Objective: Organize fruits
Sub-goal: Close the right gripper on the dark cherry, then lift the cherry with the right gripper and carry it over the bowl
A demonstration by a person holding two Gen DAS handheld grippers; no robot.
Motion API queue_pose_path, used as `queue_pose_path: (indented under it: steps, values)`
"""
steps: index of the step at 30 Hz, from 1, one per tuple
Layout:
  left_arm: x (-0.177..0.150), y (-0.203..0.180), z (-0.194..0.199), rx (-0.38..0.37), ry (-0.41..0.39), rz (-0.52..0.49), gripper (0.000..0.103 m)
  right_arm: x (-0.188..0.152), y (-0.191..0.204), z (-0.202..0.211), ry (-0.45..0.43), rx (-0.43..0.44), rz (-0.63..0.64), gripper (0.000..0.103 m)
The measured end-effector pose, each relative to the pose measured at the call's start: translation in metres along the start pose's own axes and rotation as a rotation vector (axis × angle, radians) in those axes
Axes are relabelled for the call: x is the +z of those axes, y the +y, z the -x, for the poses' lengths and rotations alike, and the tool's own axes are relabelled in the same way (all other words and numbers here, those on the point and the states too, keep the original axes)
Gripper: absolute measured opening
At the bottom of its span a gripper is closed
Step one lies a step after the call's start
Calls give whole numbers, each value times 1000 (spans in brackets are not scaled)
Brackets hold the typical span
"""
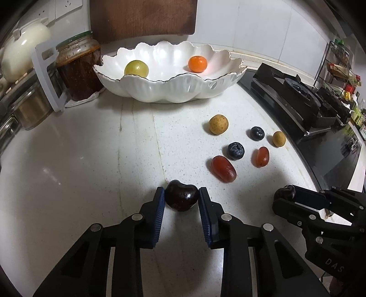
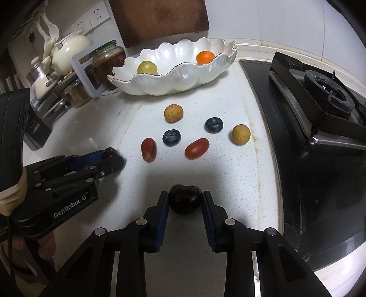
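In front of the white bowl [image 1: 173, 91] | left gripper [image 1: 181, 194] clamps a dark cherry [image 1: 181, 197] | right gripper [image 2: 185, 197] clamps another cherry [image 2: 185, 202]

Desk [image 2: 228, 173]: speckled white stone, polished. Bowl [image 1: 173, 90]: glossy glazed ceramic. Cherry [image 1: 181, 198]: dark, shiny skin. Tongs [image 1: 181, 196]: matt black, probably plastic, ribbed blue pads, metal pins. Board [image 1: 143, 18] at wall: worn matt wood.

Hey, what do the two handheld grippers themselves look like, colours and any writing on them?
Both are matte black linkage frames with silver pivot pins and ribbed blue finger pads. The left gripper reads "GenRobot.AI" in white on its body; the right gripper shows the letters "DAS". A beige band wraps the wrist behind the left one.
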State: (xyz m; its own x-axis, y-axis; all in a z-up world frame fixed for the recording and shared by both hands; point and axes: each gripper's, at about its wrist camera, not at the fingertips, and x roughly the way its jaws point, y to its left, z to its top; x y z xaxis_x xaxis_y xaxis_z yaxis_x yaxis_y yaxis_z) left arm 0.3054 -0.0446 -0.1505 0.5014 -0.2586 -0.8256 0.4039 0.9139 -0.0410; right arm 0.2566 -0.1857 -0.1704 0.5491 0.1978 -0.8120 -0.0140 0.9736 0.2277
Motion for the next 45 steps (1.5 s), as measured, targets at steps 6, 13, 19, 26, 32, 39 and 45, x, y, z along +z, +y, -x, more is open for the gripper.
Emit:
queue_pose_path:
  steps: [6,13,19,26,32,39,45]
  values:
    - [0,-3,10,2,-3,5,30,2,0,6,-23,9,6,30]
    - [1,-6,24,14,-28,10,30,9,-1,15,-56,13,15,30]
    - [5,-8,40,28,-66,19,30,15,-1,26,-95,17,26,30]
    - [11,-9,58,41,-114,39,30,26,-2,41,-150,19,48,30]
    - [14,-12,70,51,-149,52,30,37,-4,53,-189,37,53,30]
    - [20,-14,85,71,-194,70,30,48,-4,67,-244,48,71,30]
    - [26,-16,99,95,-237,85,30,57,-2,78,-287,53,92,30]
